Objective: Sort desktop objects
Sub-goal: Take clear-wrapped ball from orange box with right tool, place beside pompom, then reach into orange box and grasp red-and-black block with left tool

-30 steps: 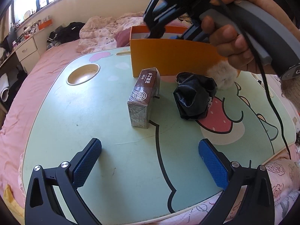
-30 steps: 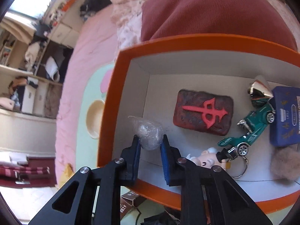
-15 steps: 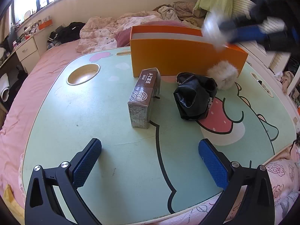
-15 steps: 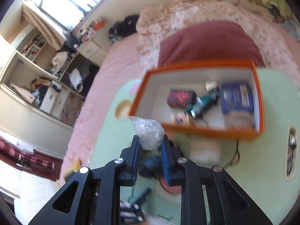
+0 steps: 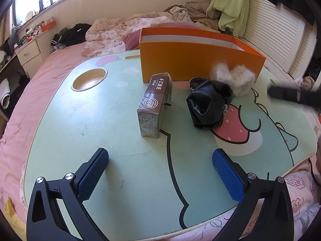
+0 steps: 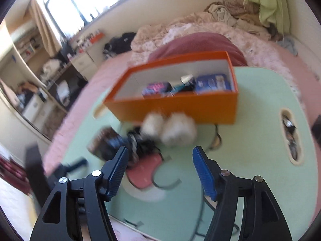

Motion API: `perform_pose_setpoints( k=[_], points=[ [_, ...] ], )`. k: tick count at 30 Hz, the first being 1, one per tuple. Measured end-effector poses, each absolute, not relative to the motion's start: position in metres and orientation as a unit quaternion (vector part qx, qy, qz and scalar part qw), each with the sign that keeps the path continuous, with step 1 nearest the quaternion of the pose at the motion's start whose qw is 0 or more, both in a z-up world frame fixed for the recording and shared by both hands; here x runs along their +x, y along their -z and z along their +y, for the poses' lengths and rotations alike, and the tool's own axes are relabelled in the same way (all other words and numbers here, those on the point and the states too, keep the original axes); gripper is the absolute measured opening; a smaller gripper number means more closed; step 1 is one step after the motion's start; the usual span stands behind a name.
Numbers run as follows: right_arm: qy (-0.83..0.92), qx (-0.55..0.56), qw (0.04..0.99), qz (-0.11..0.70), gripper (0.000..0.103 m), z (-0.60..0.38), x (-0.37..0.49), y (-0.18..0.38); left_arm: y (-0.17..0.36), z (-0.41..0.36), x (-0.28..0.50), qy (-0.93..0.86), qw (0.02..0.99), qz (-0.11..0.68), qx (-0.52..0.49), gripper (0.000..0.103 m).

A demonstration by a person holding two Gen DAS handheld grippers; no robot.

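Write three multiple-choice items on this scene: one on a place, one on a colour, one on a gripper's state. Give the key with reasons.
1. The brown rectangular card box lies:
A. inside the storage box
B. on the green table, left of the crumpled black bag
C. on the bed

2. The open cardboard storage box is:
A. orange
B. blue
C. black

3. The right gripper is:
A. shut on a fluffy toy
B. shut on a bag
C. open, empty

Key: 1 B, it stands on the tabletop beside the bag. 2 A, its walls are orange. 3 C, its jaws have just been opening and nothing sits between them.
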State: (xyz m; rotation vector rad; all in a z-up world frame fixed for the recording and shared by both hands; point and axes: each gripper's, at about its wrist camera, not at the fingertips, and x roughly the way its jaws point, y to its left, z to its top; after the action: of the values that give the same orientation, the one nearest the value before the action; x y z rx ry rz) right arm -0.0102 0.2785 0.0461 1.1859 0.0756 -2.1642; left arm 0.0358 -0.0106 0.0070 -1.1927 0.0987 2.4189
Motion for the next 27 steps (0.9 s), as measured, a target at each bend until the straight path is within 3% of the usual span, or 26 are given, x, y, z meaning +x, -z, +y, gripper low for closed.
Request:
perform_pose_setpoints(
  k=[3, 7, 9, 12, 24, 27],
  points=[
    [0.829, 0.458, 0.317, 0.042, 0.068, 0.280, 0.001, -0.020, -0.007, -0.011, 0.036, -0.873, 0.225, 0.038, -0.431, 0.103],
    [0.839, 0.449, 0.293, 0.091, 0.083, 0.268, 0.005, -0.010, -0.006, -0.011, 0.035, -0.872, 0.229, 0.039, -0.430, 0.103],
    [0.837, 0.447, 0.285, 0.132, 0.103, 0.258, 0.010, -0.005, -0.006, -0.011, 0.034, -0.873, 0.228, 0.042, -0.429, 0.103],
    [0.836, 0.445, 0.274, 0.165, 0.103, 0.253, 0.013, -0.001, -0.005, -0.016, 0.032, -0.873, 0.227, 0.035, -0.430, 0.103],
    [0.840, 0.445, 0.268, 0.157, 0.103, 0.256, 0.013, 0.003, -0.007, -0.020, 0.037, -0.872, 0.244, 0.028, -0.423, 0.103],
    [0.842, 0.445, 0.264, 0.150, 0.103, 0.258, 0.012, 0.002, -0.029, -0.034, 0.044, -0.897, 0.234, 0.007, -0.376, 0.102]
  ],
)
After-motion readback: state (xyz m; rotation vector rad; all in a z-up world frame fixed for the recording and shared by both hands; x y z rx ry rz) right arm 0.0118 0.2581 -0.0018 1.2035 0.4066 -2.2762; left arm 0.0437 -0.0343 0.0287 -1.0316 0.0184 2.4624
